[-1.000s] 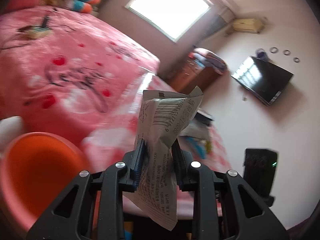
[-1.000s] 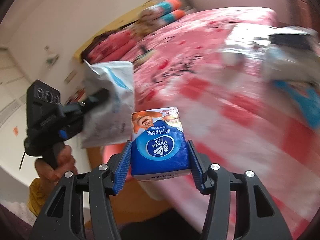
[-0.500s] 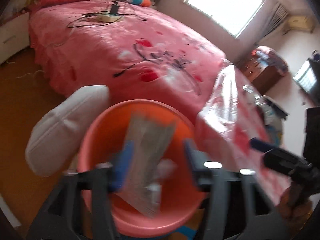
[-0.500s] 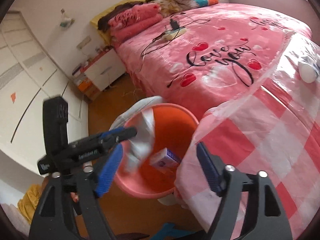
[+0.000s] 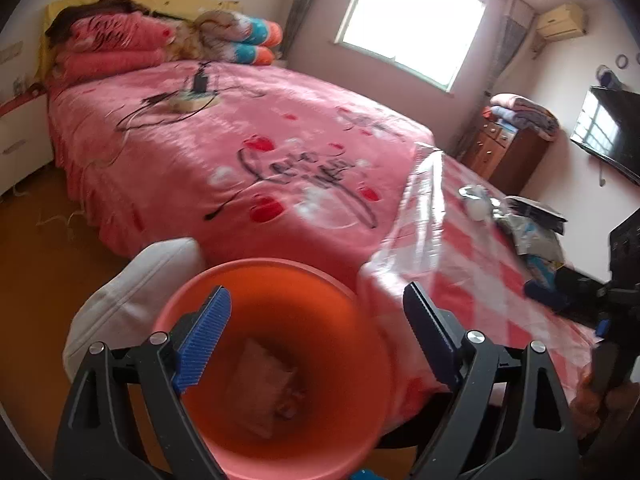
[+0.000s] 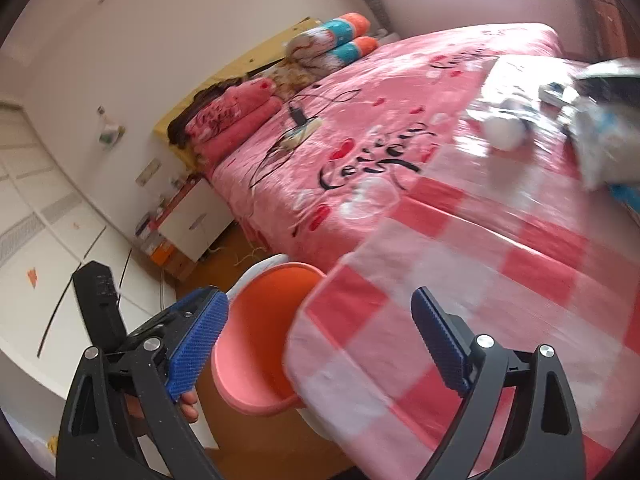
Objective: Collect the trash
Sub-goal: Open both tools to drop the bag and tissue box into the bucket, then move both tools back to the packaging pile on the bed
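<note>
Trash already down in the orange bin (image 5: 276, 312), both grippers empty.

Left gripper (image 5: 316, 336) poised above the bin mouth, jaws spreading wide, nothing between the blue pads (image 5: 204, 336); crumpled wrapper (image 5: 264, 392) lying blurred at the bin's bottom. Right gripper (image 6: 320, 340) over the edge of the checked tablecloth (image 6: 500, 288), jaws likewise spreading, nothing pinched. Bin standing on the floor, beside the table and near the pink bed (image 5: 248, 136). More litter (image 6: 600, 136) heaped farther along the table.

The pink bedspread (image 6: 400, 120) has big black curly writing in the middle, too blurry to read for sure. The folded pink blanket (image 5: 116, 40) by the pillows has dark curly words too, also unclear.
</note>
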Demonstrator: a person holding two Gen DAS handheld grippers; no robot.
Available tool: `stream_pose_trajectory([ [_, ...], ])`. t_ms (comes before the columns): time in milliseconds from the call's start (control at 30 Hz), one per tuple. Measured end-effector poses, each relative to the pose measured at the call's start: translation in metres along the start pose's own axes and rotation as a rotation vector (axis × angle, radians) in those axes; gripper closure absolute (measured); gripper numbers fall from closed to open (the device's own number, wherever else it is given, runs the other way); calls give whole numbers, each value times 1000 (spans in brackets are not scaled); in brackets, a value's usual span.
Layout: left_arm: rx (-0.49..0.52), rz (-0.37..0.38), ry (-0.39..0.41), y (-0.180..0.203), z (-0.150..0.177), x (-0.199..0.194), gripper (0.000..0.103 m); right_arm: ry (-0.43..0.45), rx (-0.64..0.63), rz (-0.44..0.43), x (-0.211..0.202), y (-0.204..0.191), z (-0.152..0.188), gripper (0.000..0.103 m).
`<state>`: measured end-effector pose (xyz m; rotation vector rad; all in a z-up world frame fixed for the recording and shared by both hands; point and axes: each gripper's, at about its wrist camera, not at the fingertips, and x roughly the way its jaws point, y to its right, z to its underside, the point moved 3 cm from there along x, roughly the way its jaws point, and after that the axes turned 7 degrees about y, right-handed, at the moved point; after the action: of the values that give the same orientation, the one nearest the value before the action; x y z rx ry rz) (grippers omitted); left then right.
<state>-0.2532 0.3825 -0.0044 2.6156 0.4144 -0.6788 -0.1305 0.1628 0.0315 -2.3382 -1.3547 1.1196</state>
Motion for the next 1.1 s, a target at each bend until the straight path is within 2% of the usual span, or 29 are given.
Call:
stream_pose_trajectory([
  [167,54,37,-47,41,0,9,15,41,75,9,-18,31,0,11],
  [333,114,43,-119,79,4,20,15,100,97,18,-39,51,-2,9],
  [500,154,75,-151,108,6,27,15,145,109,42,-57,72,-3,9],
  [833,237,105,-143,164,2,33,17,204,126,94,-90,106,-6,9],
  [1100,300,186,-168,229,11,50,21,277,168,139,-127,137,-14,9],
])
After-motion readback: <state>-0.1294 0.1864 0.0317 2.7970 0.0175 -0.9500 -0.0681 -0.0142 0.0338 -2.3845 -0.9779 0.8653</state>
